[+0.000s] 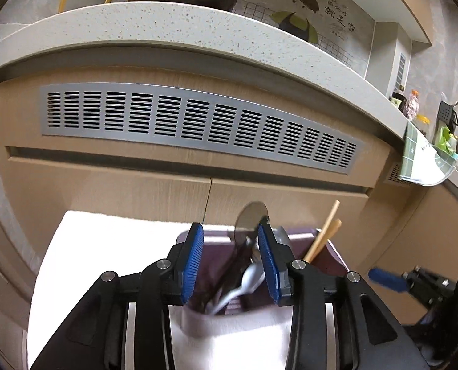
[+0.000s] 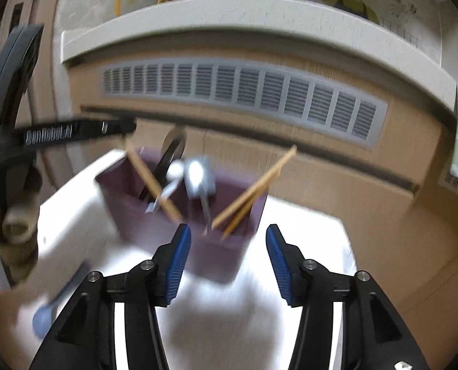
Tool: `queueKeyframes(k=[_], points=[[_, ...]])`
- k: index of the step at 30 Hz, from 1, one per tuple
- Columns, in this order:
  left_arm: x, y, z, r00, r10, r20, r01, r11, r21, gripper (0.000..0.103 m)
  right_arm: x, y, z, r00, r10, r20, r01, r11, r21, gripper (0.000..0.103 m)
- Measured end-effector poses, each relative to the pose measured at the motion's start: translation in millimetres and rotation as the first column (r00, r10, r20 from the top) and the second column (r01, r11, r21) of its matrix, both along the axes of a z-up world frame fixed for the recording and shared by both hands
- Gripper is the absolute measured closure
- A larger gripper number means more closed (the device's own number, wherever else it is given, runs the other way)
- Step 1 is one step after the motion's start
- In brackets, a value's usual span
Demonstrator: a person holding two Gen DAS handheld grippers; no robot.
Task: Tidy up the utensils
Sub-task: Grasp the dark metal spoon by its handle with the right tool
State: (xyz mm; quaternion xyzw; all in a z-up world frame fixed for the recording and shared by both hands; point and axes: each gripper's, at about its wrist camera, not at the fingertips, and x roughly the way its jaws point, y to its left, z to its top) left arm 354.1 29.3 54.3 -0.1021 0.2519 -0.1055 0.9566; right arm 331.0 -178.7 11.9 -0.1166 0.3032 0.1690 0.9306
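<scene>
Two grippers, left gripper (image 1: 231,260) and right gripper (image 2: 228,260), both released, nothing grasped; utensils upright in purple holder (image 2: 216,256), sorted by compartment.

both wrist cams sit close, angled down over the purple utensil holder (image 1: 327,246) (image 2: 179,225); cabinet vent (image 1: 198,123) (image 2: 244,92) behind in both
</scene>
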Motion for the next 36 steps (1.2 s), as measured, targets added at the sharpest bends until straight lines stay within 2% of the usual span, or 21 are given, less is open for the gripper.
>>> queueKeyframes(k=[5,9,10,11,13,14,20,24,28,30,31,36], points=[[-32,-1,6,1.000,-0.001,0.008,0.001,1.000,0.023,0.055,-19,-11,-34,0.988,-0.011,-0.152,0.009,1.000,-0.014,0.053],[-61,-1,4,1.000,0.003,-0.015,-0.002,0.998,0.062,0.052,-28,-21,-64,0.974,-0.053,-0.221,0.042,0.998,-0.051,0.054],[-66,0,2,1.000,0.006,-0.026,-0.004,0.998,0.066,0.050,-31,-23,-70,0.971,-0.068,-0.231,0.054,0.996,-0.067,0.059],[-74,3,-3,0.999,0.010,-0.053,-0.006,0.997,0.072,0.048,-33,-25,-75,0.967,-0.082,-0.243,0.065,0.995,-0.079,0.066],[-88,7,-14,0.995,0.017,-0.101,-0.008,0.996,0.091,0.041,-40,-31,-83,0.958,-0.090,-0.273,0.070,0.994,-0.082,0.072],[-93,9,-18,0.993,0.022,-0.116,-0.011,0.995,0.098,0.038,-44,-33,-85,0.955,-0.093,-0.281,0.073,0.994,-0.080,0.072],[-138,26,-66,0.965,0.048,-0.259,-0.017,0.992,0.121,0.038,-93,-41,-95,0.948,-0.065,-0.311,0.041,0.996,-0.082,0.072],[-157,31,-88,0.946,0.055,-0.319,-0.018,0.993,0.119,0.037,-126,-31,-90,0.932,0.006,-0.362,-0.023,0.999,-0.041,0.071],[-170,36,-103,0.934,0.058,-0.353,-0.019,0.993,0.114,0.036,-154,-12,-83,0.911,0.131,-0.390,-0.137,0.990,0.013,0.070],[-175,37,-107,0.930,0.054,-0.364,-0.015,0.994,0.111,0.035,-162,1,-79,0.910,0.182,-0.373,-0.189,0.982,0.018,0.060],[-178,38,-108,0.929,0.054,-0.366,-0.015,0.994,0.111,0.034,-162,6,-78,0.912,0.193,-0.361,-0.202,0.979,0.013,0.051],[-186,42,-109,0.925,0.048,-0.376,-0.005,0.993,0.115,0.032,-144,36,-79,0.910,0.261,-0.321,-0.279,0.960,-0.011,0.050]])
